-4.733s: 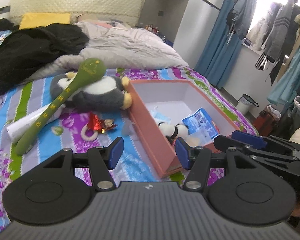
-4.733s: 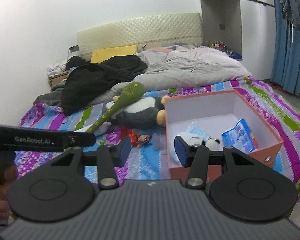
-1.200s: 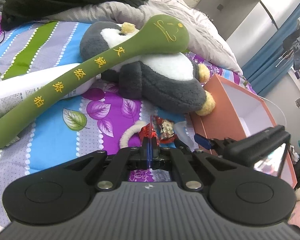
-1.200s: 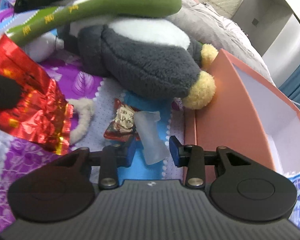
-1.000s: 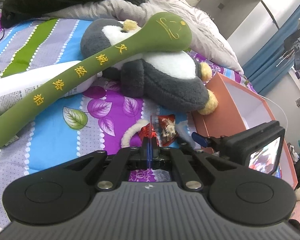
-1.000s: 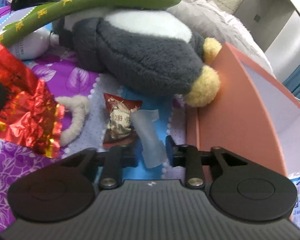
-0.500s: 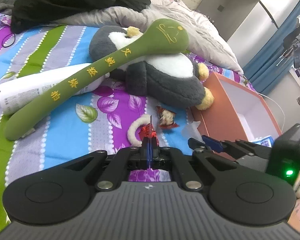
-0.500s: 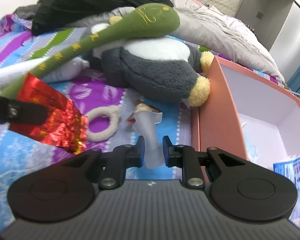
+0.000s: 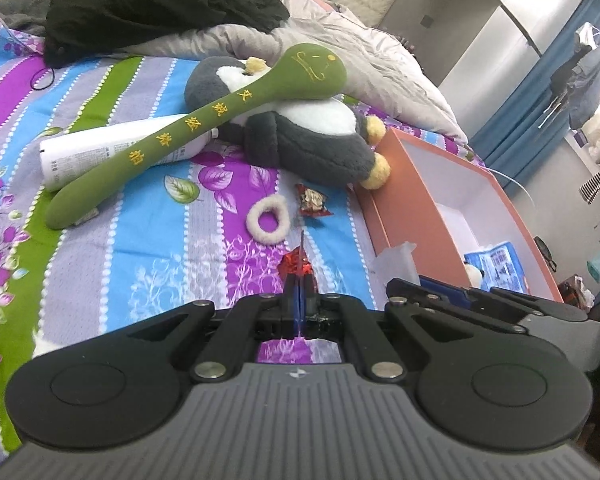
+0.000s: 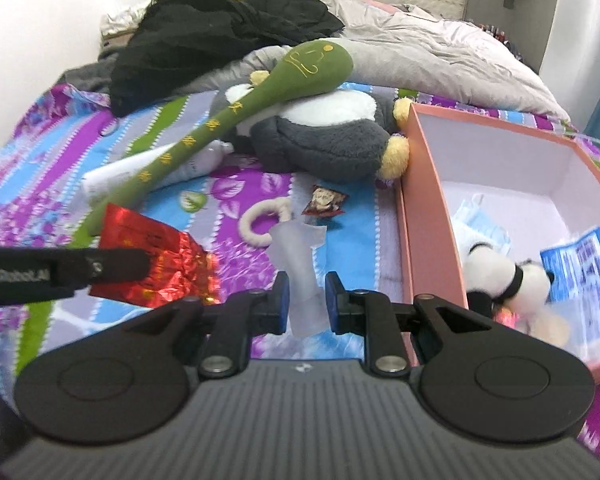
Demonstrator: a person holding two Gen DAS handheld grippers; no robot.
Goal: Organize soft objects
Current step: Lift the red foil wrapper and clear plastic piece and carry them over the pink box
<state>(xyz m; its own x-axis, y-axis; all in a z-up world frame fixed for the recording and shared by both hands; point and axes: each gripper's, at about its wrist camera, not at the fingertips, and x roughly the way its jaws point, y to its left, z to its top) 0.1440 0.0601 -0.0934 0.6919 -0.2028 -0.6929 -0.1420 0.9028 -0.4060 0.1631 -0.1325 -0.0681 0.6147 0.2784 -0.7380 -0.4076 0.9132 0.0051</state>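
Above the bedspread [image 9: 148,248], left jaws pinch red foil packet [image 10: 156,256]; right jaws clamp translucent pouch [image 10: 300,272].

Left claw [image 9: 299,312], right claw [image 10: 303,304]: black linkage arms, blue pads, silver screws, ribbed grey housing, round black discs.

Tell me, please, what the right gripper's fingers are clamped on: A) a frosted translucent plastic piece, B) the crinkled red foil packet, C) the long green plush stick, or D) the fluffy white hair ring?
A: the right gripper pinches the frosted translucent plastic piece, while the crinkled red foil packet sits in the left gripper.
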